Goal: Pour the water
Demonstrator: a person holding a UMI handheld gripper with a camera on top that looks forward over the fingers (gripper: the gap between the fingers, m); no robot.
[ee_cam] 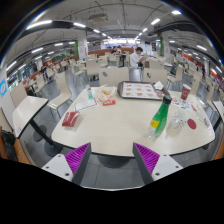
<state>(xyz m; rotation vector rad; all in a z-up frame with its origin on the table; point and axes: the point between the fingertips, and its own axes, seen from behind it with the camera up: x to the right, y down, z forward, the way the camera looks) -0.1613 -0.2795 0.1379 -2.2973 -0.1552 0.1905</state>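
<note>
A green and yellow bottle (160, 117) stands upright on the round white table (115, 130), beyond my right finger and to its right. My gripper (113, 160) is open, its two purple pads (78, 158) wide apart at the table's near edge, with nothing between them. A small red cup-like object (193, 124) sits just right of the bottle. I cannot make out any other vessel for water.
On the table lie a red packet (70, 118) at the left, a white item (106, 96) and a tray (138, 91) at the far side, and a red-topped container (185, 93) at the right. A person (136, 60) stands beyond. More tables and chairs fill the hall.
</note>
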